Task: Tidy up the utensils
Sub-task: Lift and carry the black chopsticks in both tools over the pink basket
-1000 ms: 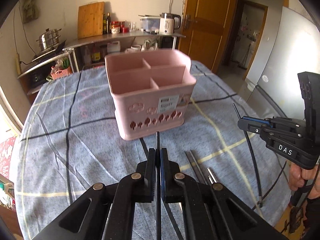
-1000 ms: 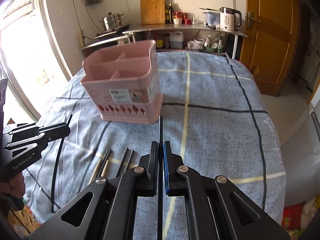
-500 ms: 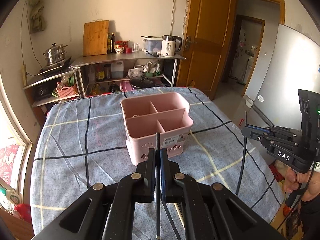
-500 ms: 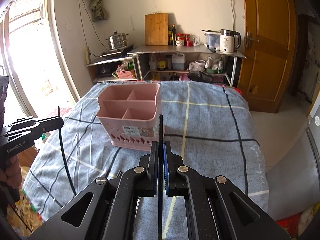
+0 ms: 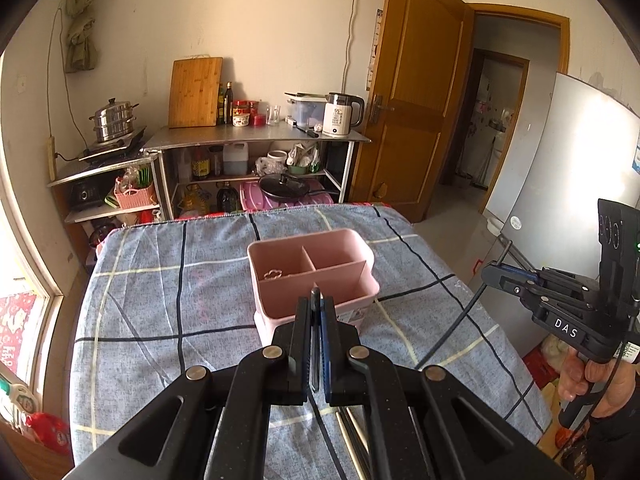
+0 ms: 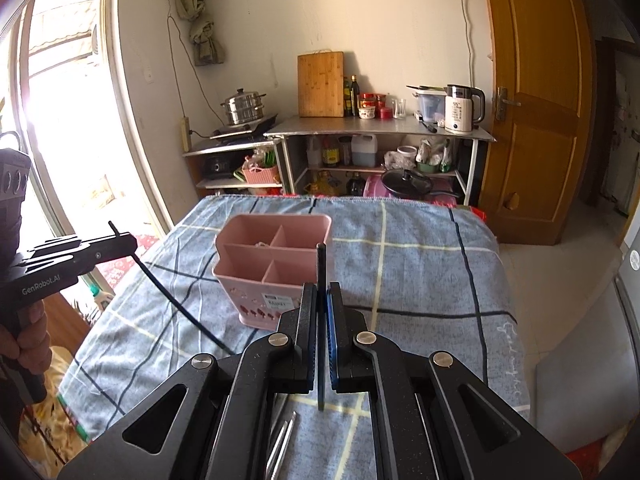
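Observation:
A pink utensil caddy (image 5: 312,276) with several compartments stands on the blue plaid table; it also shows in the right wrist view (image 6: 276,268). My left gripper (image 5: 316,312) is shut on a black chopstick (image 5: 315,344), held high above the table just in front of the caddy. My right gripper (image 6: 321,300) is shut on another black chopstick (image 6: 321,320), also raised in front of the caddy. Each gripper shows in the other's view, with its chopstick hanging down slanted: the right gripper (image 5: 494,274) and the left gripper (image 6: 124,242).
More chopsticks (image 6: 282,446) lie on the plaid tablecloth (image 5: 160,300) under the grippers. Behind the table stand metal shelves (image 5: 256,140) with a kettle, cutting board and pots. A wooden door (image 5: 416,92) is at right, a window at left.
Both grippers have risen well above the table with their chopsticks. The caddy now looks smaller and lower, and the chopsticks have tilted from flat towards hanging down.

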